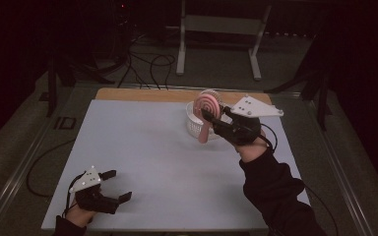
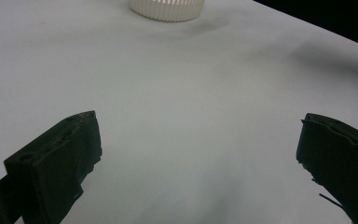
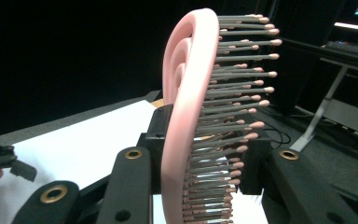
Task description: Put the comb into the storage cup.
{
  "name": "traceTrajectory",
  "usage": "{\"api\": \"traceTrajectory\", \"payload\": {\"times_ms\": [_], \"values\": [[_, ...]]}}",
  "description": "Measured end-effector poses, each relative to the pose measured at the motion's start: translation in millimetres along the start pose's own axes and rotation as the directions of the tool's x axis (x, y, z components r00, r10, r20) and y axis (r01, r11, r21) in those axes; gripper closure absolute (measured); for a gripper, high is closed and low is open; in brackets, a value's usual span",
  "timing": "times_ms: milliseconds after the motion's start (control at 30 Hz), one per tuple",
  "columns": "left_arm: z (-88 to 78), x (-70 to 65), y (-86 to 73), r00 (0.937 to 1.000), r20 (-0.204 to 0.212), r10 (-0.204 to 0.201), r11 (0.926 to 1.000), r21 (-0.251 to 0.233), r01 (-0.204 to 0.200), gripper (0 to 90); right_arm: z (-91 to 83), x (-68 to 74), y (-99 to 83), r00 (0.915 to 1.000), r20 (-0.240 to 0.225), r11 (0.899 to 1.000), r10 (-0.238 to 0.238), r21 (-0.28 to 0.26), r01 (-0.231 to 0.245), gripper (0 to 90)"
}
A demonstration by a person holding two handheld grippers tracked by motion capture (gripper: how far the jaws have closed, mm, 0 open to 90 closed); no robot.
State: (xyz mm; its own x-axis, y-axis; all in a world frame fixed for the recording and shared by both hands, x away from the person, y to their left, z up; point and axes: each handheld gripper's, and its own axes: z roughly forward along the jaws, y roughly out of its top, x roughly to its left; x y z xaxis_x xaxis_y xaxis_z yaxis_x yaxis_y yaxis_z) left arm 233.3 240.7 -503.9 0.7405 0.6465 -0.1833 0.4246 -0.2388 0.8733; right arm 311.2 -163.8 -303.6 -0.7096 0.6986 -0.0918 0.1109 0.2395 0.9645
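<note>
A pink hairbrush (image 1: 209, 104) with a vented spiral head and grey bristles is held upright above a white ribbed basket (image 1: 193, 125) at the table's far right. My right gripper (image 1: 211, 118) is shut on the brush below its head, and the handle hangs down in front of the basket. In the right gripper view the brush (image 3: 186, 116) stands edge-on between the jaws of the right gripper (image 3: 205, 154), bristles pointing right. My left gripper (image 1: 118, 185) rests open near the front left corner, with nothing between its jaws. In its own view the left gripper (image 2: 198, 126) faces the basket (image 2: 167, 9) far off.
A pale mat (image 1: 147, 157) covers the table, with a wooden strip (image 1: 142, 94) along its far edge. Cables and a white frame stand (image 1: 216, 29) lie on the dark floor behind. The other gripper (image 3: 0, 161) appears at the left of the right gripper view.
</note>
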Motion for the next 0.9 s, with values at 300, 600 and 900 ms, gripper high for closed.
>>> {"api": "traceTrajectory", "payload": {"times_ms": [300,600,900], "values": [[0.0,0.0,0.2,1.0,0.0,0.003,1.0,-0.002,-0.003,0.2,-2.2,-13.0,5.8,0.9985,0.05,1.0,-0.021,-0.013,0.021,64.8],[0.3,-0.2,-0.1,1.0,0.002,0.002,1.0,-0.002,-0.002,0.2,-1.3,-23.0,11.0,0.9945,0.096,0.999,-0.041,-0.02,0.043,64.7],[-0.2,0.1,0.0,1.0,0.001,0.004,1.0,-0.003,-0.004,0.2,5.1,-37.6,18.2,0.9881,0.139,0.997,-0.066,-0.03,0.071,64.8]]}}
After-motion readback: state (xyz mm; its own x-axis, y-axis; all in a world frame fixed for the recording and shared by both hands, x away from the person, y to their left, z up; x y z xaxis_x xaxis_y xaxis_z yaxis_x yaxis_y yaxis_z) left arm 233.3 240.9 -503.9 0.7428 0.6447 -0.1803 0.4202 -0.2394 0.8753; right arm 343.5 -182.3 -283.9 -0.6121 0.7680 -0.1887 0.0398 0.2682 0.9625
